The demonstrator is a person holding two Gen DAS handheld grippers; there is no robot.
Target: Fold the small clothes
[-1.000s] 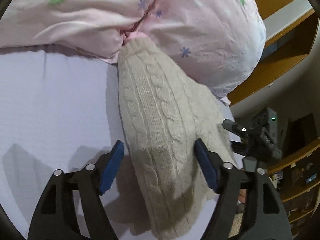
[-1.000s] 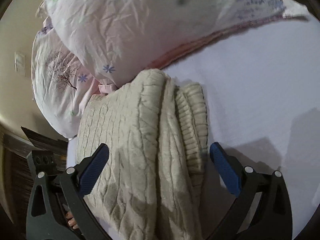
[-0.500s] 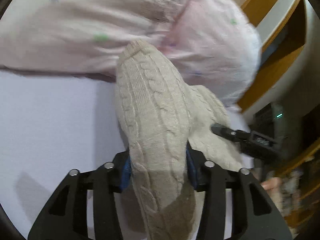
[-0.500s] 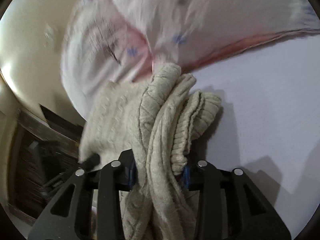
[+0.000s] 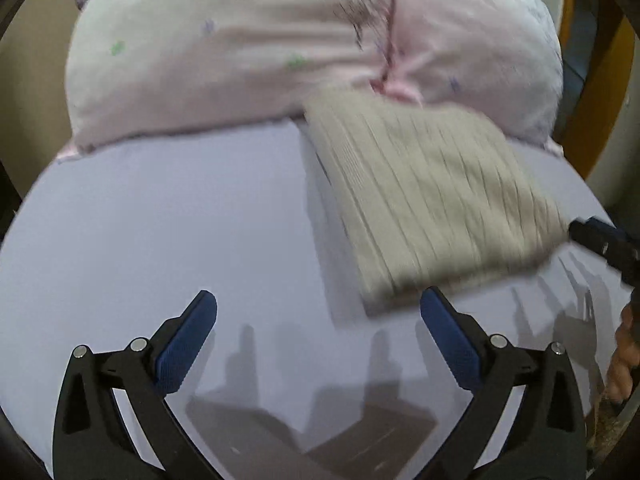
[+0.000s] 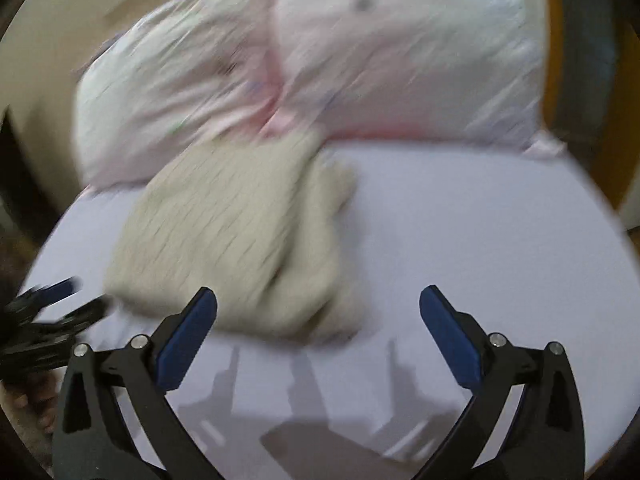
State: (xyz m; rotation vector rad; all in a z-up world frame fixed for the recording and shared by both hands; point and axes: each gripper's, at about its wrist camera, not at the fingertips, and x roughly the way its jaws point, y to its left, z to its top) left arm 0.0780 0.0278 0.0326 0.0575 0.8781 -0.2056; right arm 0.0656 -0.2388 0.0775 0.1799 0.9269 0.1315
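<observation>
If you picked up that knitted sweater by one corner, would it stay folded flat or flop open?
It would probably flop open. The sweater is soft knit lying in loose layers on the sheet, with nothing stiff to hold its shape. It looks thick, so likely a bit heavy for its size and saggy. The ribbed knit seems grippy rather than slippery.

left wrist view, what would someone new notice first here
A folded beige knit sweater lies on the pale lilac sheet, its far end against a big pink floral pillow. The left gripper hangs wide open just short of it, holding nothing.
</observation>
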